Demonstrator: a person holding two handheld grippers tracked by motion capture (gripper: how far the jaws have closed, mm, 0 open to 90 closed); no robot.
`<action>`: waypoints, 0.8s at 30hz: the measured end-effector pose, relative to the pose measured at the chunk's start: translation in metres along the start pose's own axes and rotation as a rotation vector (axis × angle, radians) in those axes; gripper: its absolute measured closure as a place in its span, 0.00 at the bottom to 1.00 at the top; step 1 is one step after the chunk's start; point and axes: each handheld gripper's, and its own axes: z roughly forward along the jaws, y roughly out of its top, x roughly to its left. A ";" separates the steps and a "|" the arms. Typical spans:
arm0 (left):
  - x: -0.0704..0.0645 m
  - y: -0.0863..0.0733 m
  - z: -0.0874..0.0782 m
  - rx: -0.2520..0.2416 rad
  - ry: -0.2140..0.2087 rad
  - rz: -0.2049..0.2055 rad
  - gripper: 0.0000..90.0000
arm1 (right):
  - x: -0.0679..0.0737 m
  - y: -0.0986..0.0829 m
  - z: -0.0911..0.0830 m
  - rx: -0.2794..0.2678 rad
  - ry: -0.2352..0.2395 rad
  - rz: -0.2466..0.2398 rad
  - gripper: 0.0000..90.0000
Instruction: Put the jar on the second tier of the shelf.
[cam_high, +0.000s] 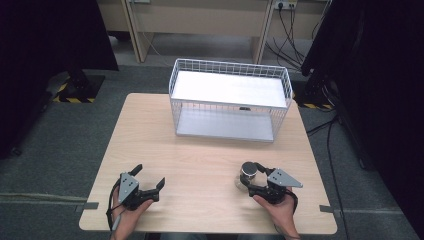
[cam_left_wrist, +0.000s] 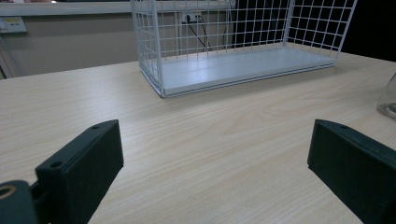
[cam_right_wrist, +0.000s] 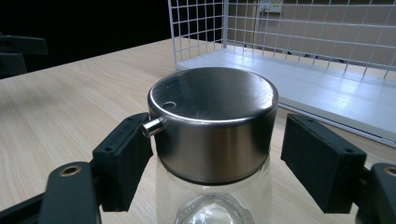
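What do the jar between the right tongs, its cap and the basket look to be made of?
Jar: clear glass, see-through with glints. Cap: brushed metal, likely steel, with dull grey sheen and a small spout. Basket: white-coated wire grid with a flat white floor, material unclear.

A pale wooden table (cam_high: 200, 150) stands on grey carpet (cam_high: 60, 135); black curtains (cam_high: 380, 75) flank beige cabinets (cam_high: 200, 20) behind

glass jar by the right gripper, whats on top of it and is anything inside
A brushed steel cap with a small side spout sits on the glass jar. The clear glass below the cap looks empty, but its lower part is out of frame.
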 end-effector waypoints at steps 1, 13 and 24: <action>0.000 0.000 0.000 0.000 0.000 0.000 0.03 | 0.000 0.000 0.001 -0.002 0.000 0.004 0.29; 0.000 0.000 0.000 -0.004 -0.003 0.003 0.03 | 0.001 -0.001 0.006 -0.033 0.004 0.012 0.41; 0.000 0.000 -0.001 -0.007 -0.004 0.004 0.03 | 0.001 0.005 0.004 -0.023 -0.016 0.009 0.44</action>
